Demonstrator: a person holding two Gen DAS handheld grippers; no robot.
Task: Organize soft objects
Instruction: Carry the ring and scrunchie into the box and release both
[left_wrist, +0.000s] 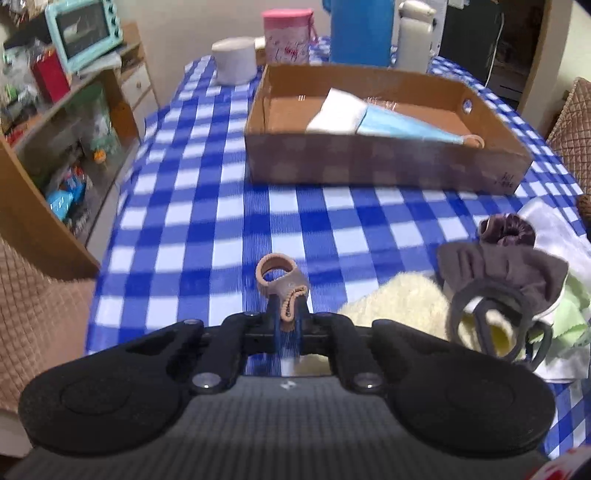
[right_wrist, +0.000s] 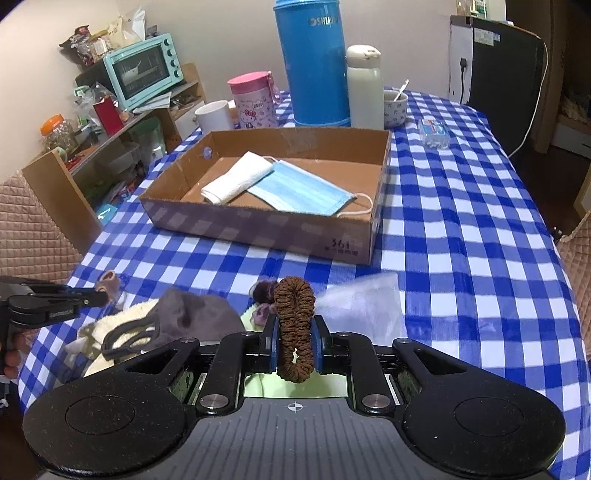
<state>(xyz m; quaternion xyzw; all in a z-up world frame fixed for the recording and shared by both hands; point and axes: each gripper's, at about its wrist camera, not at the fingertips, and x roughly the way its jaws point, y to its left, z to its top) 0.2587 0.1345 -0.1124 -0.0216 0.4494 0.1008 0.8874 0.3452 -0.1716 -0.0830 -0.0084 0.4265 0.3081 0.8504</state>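
Clamped between the right gripper (right_wrist: 294, 345) fingers, a brown ribbed hair tie (right_wrist: 294, 328) is standing upright, squeezed into a narrow loop. Meanwhile the left gripper (left_wrist: 287, 314) is pinching a tan hair tie (left_wrist: 282, 284) by 1 edge, its ring poking forward above the checked tablecloth (left_wrist: 207, 221). Both ties are looking light, limp and stretchy, so gripping across the band is suiting them. Ahead, the cardboard box (right_wrist: 258, 225) is already holding a folded white cloth (right_wrist: 236, 177) and a blue face mask (right_wrist: 299, 192). Beside the grippers, a pile of soft items (left_wrist: 491, 280) is waiting.
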